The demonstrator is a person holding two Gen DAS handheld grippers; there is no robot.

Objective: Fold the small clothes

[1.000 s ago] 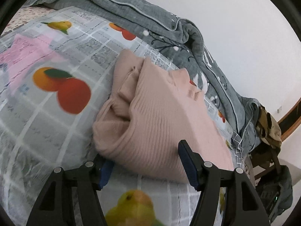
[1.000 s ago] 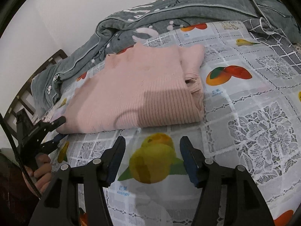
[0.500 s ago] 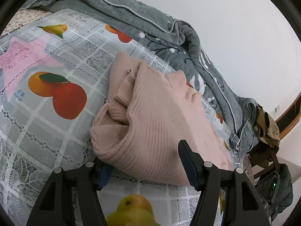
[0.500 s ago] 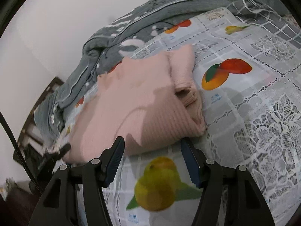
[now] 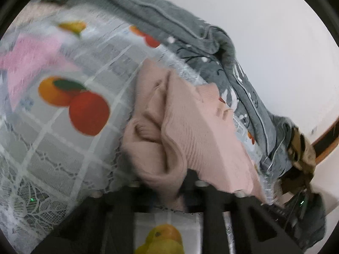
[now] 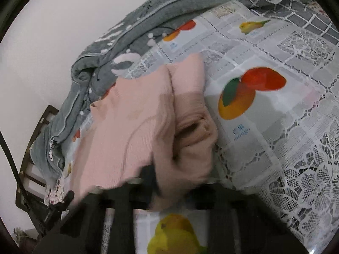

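Left hand-held gripper (image 5: 169, 192) and right hand-held gripper (image 6: 167, 186): jaws closing, each pinching the near hem of the pink sweater (image 5: 190, 127). Sweater: partly folded, on the fruit-print bedspread (image 5: 63, 148), beside the grey quilt (image 5: 169, 21). Soft, light ribbed knit, likely to sag; best held at hem corners.

Each fisheye camera sits on its gripper and looks forward and down along the fingers, very close to the bed. The left wrist view faces the pale pink ribbed knit sweater (image 5: 190, 131) from its near edge, with the white wall behind. The right wrist view faces the same sweater (image 6: 135, 127) from the other end of that edge. Both views share the sweater, the fruit-printed lace-pattern bed cover (image 5: 53, 139) (image 6: 275, 127) and the rumpled grey quilt (image 5: 169, 21) (image 6: 101, 67).
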